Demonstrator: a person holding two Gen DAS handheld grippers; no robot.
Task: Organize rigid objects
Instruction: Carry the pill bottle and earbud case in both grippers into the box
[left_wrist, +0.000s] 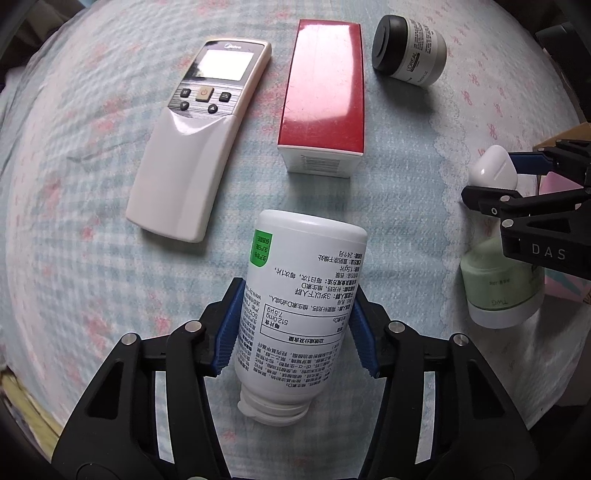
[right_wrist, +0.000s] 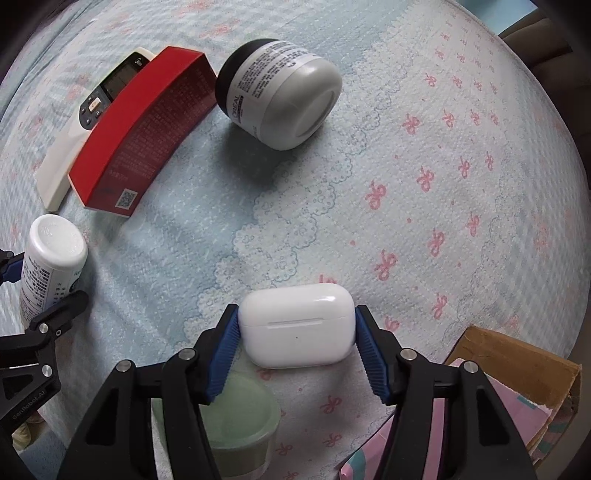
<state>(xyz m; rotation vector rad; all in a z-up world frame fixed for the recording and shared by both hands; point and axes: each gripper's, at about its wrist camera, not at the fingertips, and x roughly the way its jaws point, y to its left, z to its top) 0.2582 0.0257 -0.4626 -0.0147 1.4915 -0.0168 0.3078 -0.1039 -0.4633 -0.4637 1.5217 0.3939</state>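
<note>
My left gripper (left_wrist: 295, 325) is shut on a white pill bottle (left_wrist: 295, 295), its blue pads pressing both sides, the cap end toward the camera. The same bottle (right_wrist: 48, 266) shows at the left of the right wrist view. My right gripper (right_wrist: 297, 332) is shut on a white earbud case (right_wrist: 299, 325), held between both pads; the case (left_wrist: 493, 170) also appears at the right edge of the left wrist view. Lying on the light-blue bedspread (right_wrist: 406, 184) are a white remote control (left_wrist: 195, 140), a red box (left_wrist: 325, 92) and a grey jar with a black lid (left_wrist: 410, 48).
A pale green cup (right_wrist: 240, 417) stands under my right gripper, also seen as the green cup (left_wrist: 498, 291) in the left wrist view. An open cardboard box (right_wrist: 517, 373) with pink contents sits at the bed's right edge.
</note>
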